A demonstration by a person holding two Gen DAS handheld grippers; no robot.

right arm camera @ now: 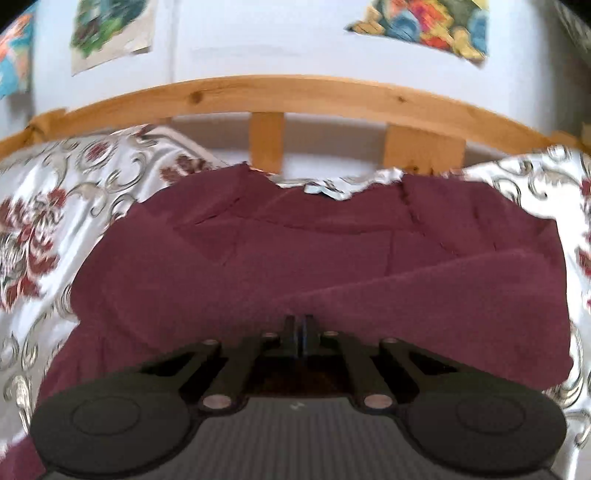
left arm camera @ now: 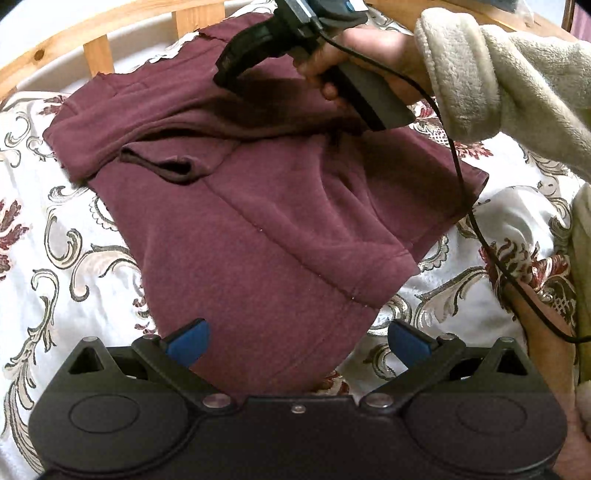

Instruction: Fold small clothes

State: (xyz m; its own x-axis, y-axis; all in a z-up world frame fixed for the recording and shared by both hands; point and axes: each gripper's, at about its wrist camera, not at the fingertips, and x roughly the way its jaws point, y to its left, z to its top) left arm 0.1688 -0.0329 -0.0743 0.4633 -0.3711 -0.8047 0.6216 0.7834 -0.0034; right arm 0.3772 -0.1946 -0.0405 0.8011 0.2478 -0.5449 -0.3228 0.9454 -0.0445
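Maroon sweatshirt [left arm camera: 258, 206] spread on floral bedspread [left arm camera: 55, 258], partly folded. Left gripper [left arm camera: 297, 341] released, jaws wide over near hem. Right gripper [right arm camera: 299, 328] clenched, whether pinching cloth unclear.

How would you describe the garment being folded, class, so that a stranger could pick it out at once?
Find the wooden bed rail; below it spreads a white bedcover with scrolls and red flowers. On that lies the maroon garment, plain and dark, the only unpatterned cloth there.
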